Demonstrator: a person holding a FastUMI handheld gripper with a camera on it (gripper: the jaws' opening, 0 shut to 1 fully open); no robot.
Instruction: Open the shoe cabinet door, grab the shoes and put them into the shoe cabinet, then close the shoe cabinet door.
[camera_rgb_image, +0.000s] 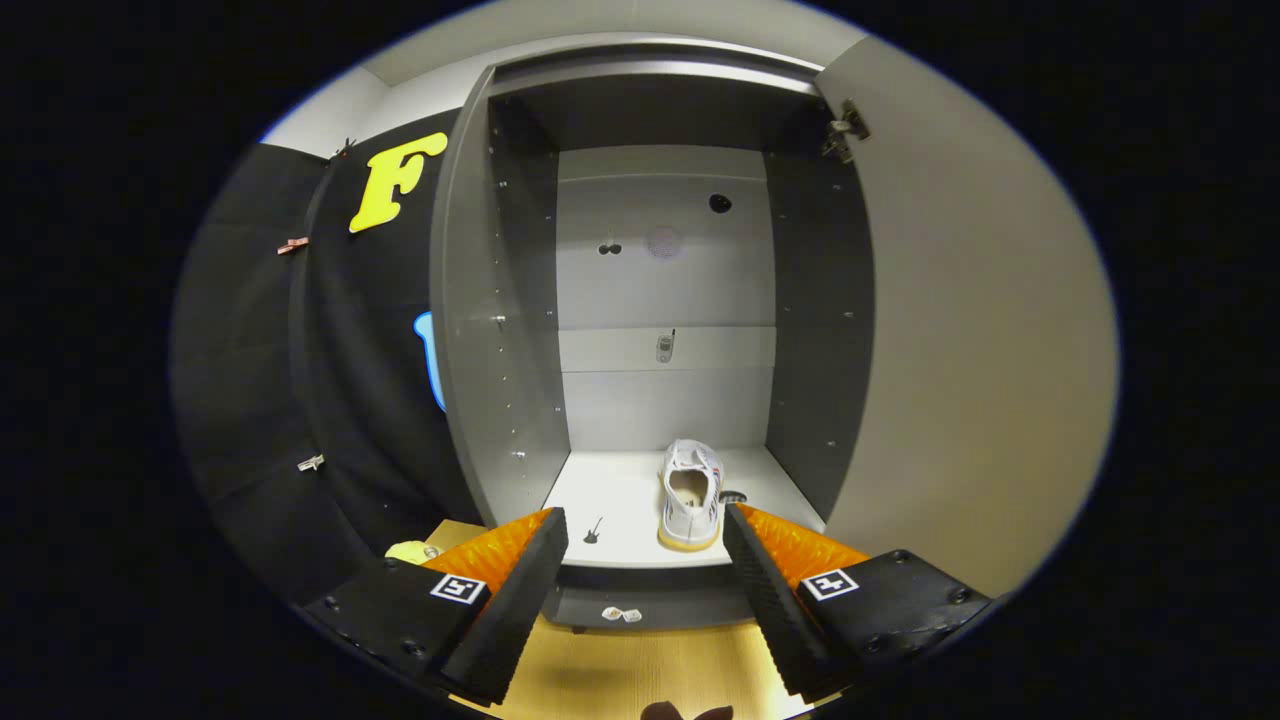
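The grey shoe cabinet (500, 330) stands straight ahead with its door (960, 340) swung wide open to the right. One white shoe (690, 495) rests on the cabinet's bottom shelf (610, 500), heel toward me, near the right side. My gripper (645, 545) is open, with nothing between its fingers. It hovers just in front of the shelf's front edge, and the shoe lies slightly beyond the right finger (760, 580).
A wooden floor (620, 670) runs below the fingers up to the cabinet base. Black booth cloth (330, 380) hangs to the left of the cabinet. A small yellow object (412, 551) lies on the floor by the left finger. A dark shape (685, 712) pokes up nearest me.
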